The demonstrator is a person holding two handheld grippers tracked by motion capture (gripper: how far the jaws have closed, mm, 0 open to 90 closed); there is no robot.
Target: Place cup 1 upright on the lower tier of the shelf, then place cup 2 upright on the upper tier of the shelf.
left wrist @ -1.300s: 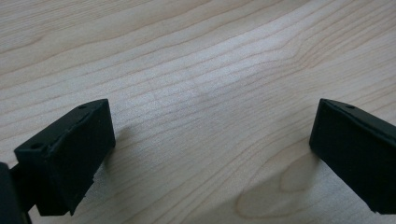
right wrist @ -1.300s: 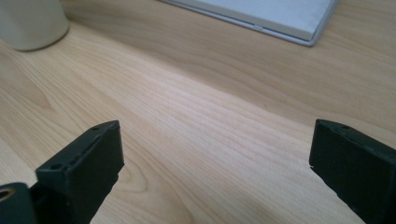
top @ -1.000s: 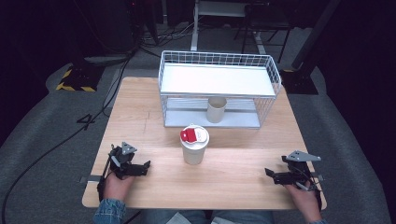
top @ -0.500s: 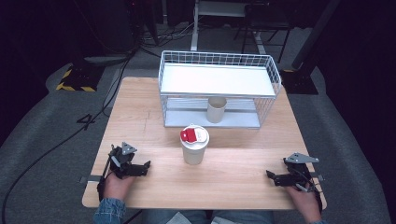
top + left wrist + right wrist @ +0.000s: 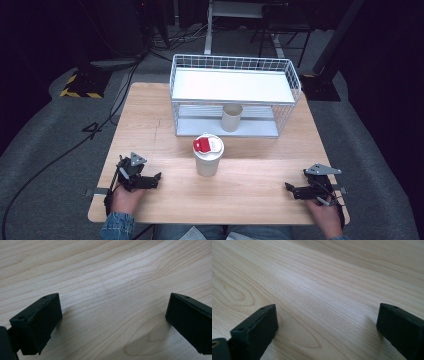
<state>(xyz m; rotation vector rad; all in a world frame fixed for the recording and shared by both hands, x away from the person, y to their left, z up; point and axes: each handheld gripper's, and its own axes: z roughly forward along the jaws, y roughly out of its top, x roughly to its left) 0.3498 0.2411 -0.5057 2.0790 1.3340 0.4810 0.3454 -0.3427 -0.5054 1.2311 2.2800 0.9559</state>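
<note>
A white paper cup (image 5: 208,161) with a red and white lid stands upright at the middle of the wooden table (image 5: 150,120). My left gripper (image 5: 157,178) rests at the table's front left, pointing right toward the cup but well apart from it. In the left gripper view its jaws (image 5: 112,320) stand wide over bare wood. My right gripper (image 5: 288,188) lies at the front right, pointing left. Its jaws (image 5: 327,325) have just been opening a little and hold nothing; bare wood lies between them.
A white wire rack (image 5: 235,85) with a flat shelf stands at the back of the table. A beige cup (image 5: 232,117) sits on its lower level, behind the lidded cup. Dark floor with cables surrounds the table.
</note>
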